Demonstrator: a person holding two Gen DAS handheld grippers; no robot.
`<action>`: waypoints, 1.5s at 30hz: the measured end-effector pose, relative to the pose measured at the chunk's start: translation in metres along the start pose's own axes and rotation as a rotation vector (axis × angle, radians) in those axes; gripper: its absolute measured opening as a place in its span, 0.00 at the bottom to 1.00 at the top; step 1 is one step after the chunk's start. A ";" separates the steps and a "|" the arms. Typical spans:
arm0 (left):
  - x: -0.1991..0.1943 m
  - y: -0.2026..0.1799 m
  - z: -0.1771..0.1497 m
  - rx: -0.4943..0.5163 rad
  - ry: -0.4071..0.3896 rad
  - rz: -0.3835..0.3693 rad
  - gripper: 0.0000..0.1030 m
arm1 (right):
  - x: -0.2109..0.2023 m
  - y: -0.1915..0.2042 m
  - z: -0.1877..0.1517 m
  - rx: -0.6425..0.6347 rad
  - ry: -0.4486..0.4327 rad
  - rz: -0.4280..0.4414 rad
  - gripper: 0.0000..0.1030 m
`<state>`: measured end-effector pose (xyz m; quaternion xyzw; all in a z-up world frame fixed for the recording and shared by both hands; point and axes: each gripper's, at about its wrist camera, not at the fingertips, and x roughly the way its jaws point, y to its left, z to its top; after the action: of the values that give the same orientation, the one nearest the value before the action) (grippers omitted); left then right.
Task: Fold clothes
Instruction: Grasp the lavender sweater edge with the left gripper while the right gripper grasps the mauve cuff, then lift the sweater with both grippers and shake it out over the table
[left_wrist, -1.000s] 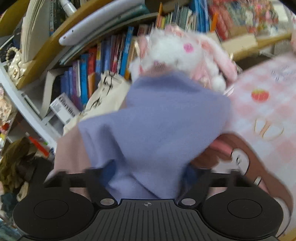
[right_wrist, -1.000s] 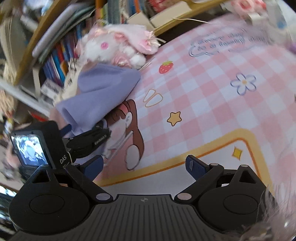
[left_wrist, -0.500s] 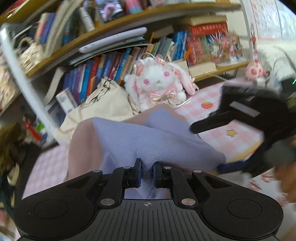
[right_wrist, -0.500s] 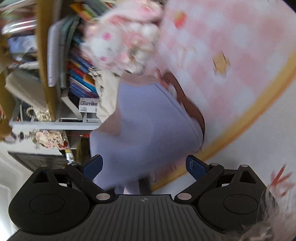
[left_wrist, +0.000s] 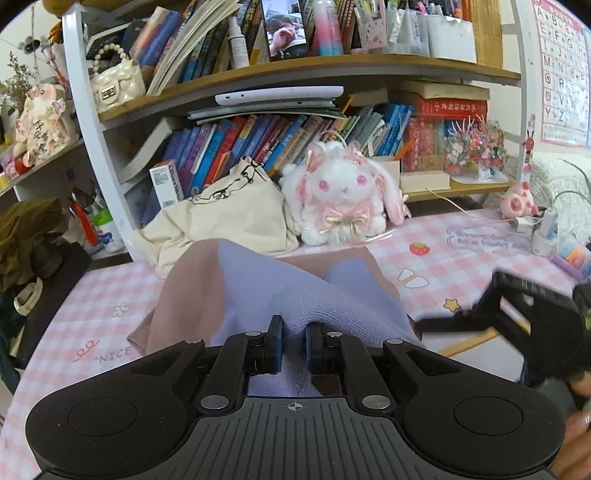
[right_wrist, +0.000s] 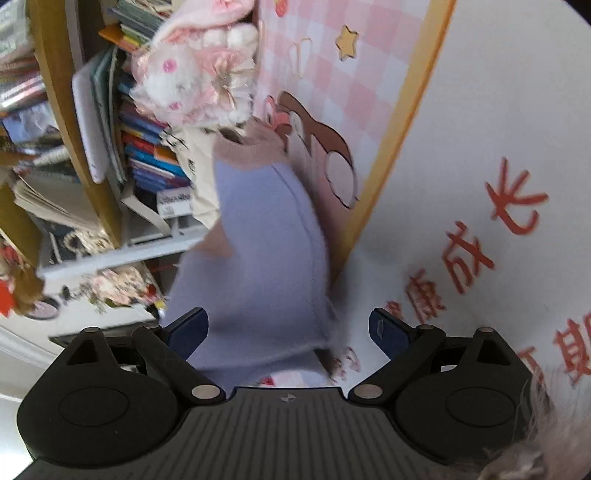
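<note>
Pinching a raised fold of the lilac and tan sweater (left_wrist: 258, 291), the fingers (left_wrist: 275, 345) of the left gripper (left_wrist: 294, 345) are seen nearly closed on the knit, while the garment lies bunched on the pink checked desk (left_wrist: 461, 254) mat. At about 12 o'clock beyond it, a plush rabbit (left_wrist: 341, 195) is propped against the bookshelf (left_wrist: 295, 77). The right gripper (right_wrist: 291, 328) is held wide open with the sweater (right_wrist: 262, 236) between its fingers (right_wrist: 188, 326), nothing being gripped.

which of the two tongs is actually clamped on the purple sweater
The left tongs: their jaws pinch a fold of the purple sweater. The right tongs gape wide, gripping nothing.
</note>
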<state>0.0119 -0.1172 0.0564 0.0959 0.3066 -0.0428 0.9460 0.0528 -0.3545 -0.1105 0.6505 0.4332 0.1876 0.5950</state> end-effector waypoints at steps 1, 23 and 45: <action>-0.001 0.000 -0.001 0.003 0.003 0.002 0.10 | 0.001 0.001 0.002 0.012 -0.008 0.025 0.87; -0.188 0.069 0.064 -0.096 -0.770 -0.585 0.08 | -0.105 0.309 -0.029 -0.819 -0.168 0.781 0.09; -0.044 0.173 -0.107 -0.305 0.006 -0.166 0.57 | 0.232 0.203 -0.043 -0.930 -0.031 -0.381 0.31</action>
<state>-0.0605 0.0752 0.0247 -0.0743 0.3194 -0.0732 0.9419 0.2178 -0.1283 0.0266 0.2286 0.4058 0.2391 0.8520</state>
